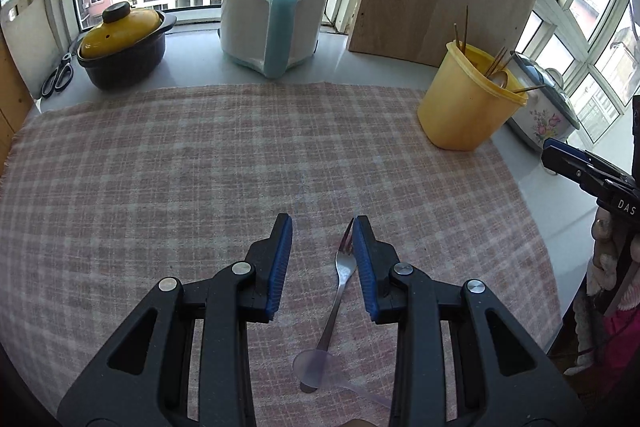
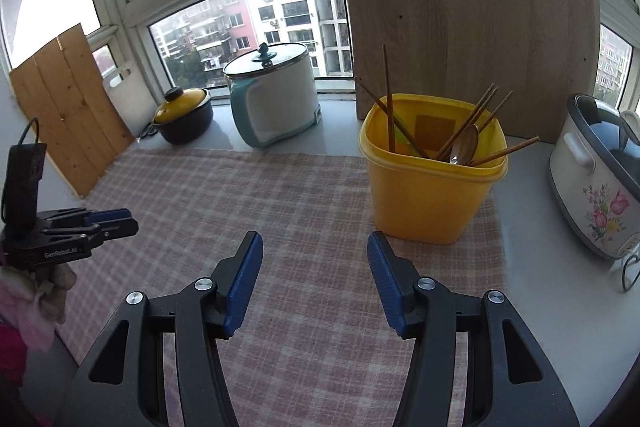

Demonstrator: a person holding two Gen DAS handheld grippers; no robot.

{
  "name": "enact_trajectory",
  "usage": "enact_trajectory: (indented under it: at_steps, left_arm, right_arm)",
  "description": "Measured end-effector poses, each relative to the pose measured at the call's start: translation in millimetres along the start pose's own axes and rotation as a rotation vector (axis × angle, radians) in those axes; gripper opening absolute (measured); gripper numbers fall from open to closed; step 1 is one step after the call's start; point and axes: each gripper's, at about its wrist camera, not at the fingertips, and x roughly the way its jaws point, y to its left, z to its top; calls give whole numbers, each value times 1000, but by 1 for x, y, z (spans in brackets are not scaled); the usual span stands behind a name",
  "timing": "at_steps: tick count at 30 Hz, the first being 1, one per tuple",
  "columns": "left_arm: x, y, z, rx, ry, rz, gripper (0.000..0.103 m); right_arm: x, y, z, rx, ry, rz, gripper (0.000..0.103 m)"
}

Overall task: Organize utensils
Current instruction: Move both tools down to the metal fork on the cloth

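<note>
A metal fork lies on the checked cloth, tines pointing away, between the fingers of my open left gripper and close to its right finger. A translucent plastic spoon lies just nearer, touching the fork's handle end. A yellow tub at the cloth's far right holds several chopsticks and a spoon; it also shows in the right wrist view. My right gripper is open and empty above the cloth, just left of and short of the tub.
A white and teal electric pot, a yellow-lidded dark casserole and scissors stand along the window sill. A wooden board leans behind the tub. A floral rice cooker stands right of the tub.
</note>
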Motion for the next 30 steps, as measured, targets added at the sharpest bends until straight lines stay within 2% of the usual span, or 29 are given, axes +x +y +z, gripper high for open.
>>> enact_trajectory:
  at_steps: [8,19,24,29,30]
  left_arm:
    - [19,13,-38,-38,95,-14,31]
    - [10,45,-81,-161,144,-27,31]
    - [8,48,-97,-207,163,-35,31]
    - [12,37,-106,-191,190,-51,31]
    - [13,34,-107,-185,193,-47,35]
  right_arm:
    - [30,12,-22,16,97,65,53]
    - [92,37,-31,34,224,216,53]
    - [118,49,-37,29,284,253,53]
    - [132,59,-41,11,311,271,53]
    - [135,60,-41,11,315,274,53]
